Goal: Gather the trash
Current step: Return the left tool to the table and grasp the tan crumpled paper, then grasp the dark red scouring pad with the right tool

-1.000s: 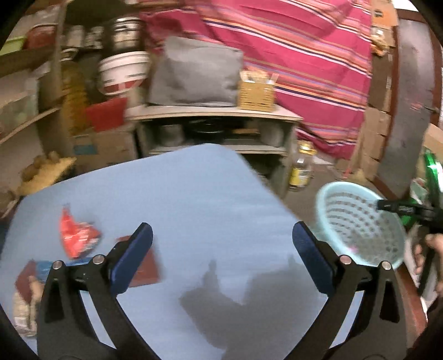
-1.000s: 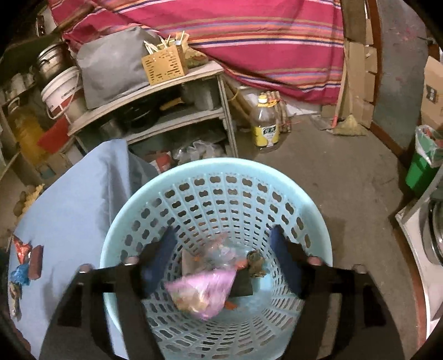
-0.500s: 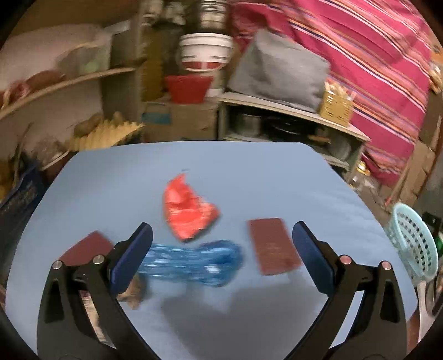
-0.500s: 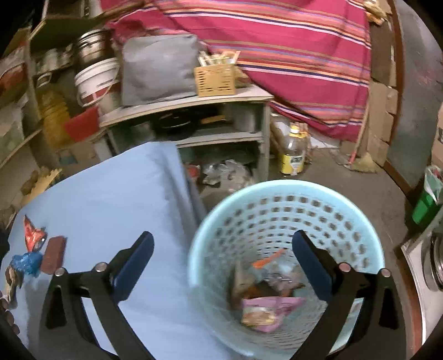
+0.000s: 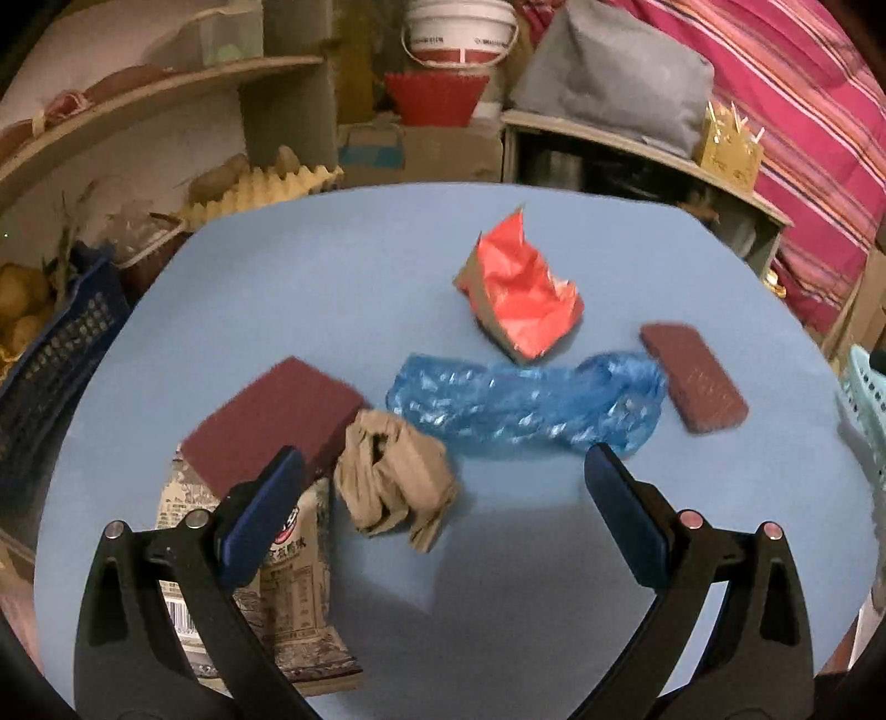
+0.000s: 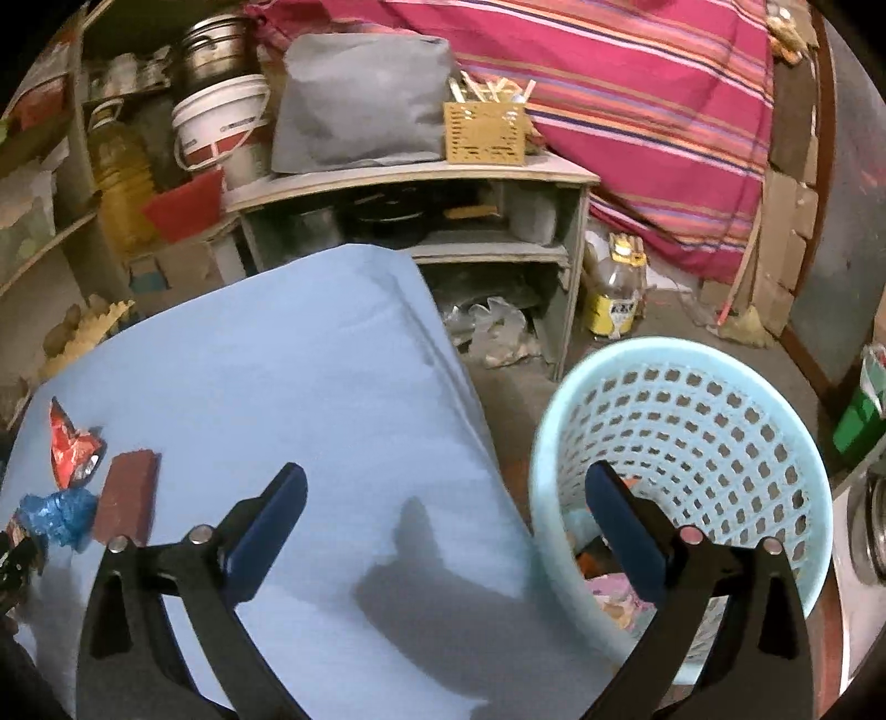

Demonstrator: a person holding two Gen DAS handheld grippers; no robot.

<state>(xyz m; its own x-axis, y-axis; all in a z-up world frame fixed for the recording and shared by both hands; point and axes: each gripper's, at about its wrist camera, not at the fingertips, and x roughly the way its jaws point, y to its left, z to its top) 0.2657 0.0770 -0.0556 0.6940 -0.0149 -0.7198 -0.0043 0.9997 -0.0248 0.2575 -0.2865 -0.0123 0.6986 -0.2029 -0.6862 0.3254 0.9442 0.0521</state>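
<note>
My left gripper (image 5: 443,498) is open and empty, just above a crumpled brown paper wad (image 5: 393,482) on the blue table (image 5: 332,277). Beyond it lie a blue plastic bag (image 5: 526,404), a red wrapper (image 5: 520,299), two dark red blocks (image 5: 271,421) (image 5: 692,376) and a printed snack packet (image 5: 293,603). My right gripper (image 6: 443,520) is open and empty over the table's right edge, beside the light blue trash basket (image 6: 692,410), which holds several wrappers. The red wrapper (image 6: 69,443), the blue bag (image 6: 55,515) and one block (image 6: 124,493) show at far left.
Cluttered shelves (image 6: 410,183) with a white bucket (image 5: 459,27), a grey bag (image 5: 609,83) and a wicker box (image 6: 484,133) stand behind the table. A dark blue crate (image 5: 50,354) sits at the table's left. An oil bottle (image 6: 617,293) stands on the floor.
My left gripper swung from the basket side back over the table and closed in on the trash pile. My right gripper drew back from inside the basket to beside it.
</note>
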